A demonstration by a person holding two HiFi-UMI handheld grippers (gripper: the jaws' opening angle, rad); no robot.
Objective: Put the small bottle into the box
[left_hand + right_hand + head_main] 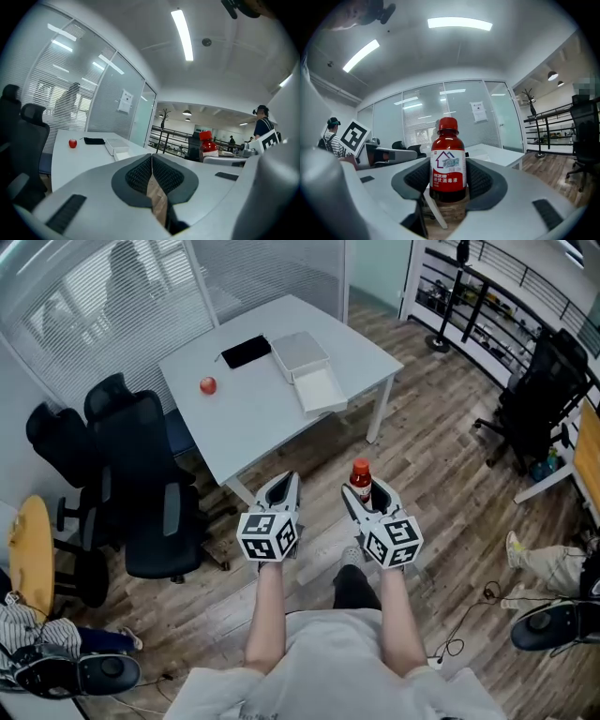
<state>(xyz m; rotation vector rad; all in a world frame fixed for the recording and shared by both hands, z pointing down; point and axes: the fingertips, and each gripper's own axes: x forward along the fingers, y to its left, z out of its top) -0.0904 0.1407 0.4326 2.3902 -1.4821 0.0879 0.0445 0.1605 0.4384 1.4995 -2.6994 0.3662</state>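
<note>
A small red bottle (448,161) with a red cap and white label stands upright between the pads of my right gripper (449,180), which is shut on it; in the head view the small red bottle (361,481) rises from that right gripper (367,496) above the wooden floor. My left gripper (282,489) is beside it, shut with nothing held; its pads (152,176) meet. The white open box (307,369) lies on the white table (253,418), well ahead of both grippers, and the same box (116,146) shows in the left gripper view.
A red apple (207,385) and a black flat item (246,351) lie on the table left of the box. Black office chairs (141,488) stand at the table's left. Another black chair (544,399) and racks stand at the right. Cables lie on the floor.
</note>
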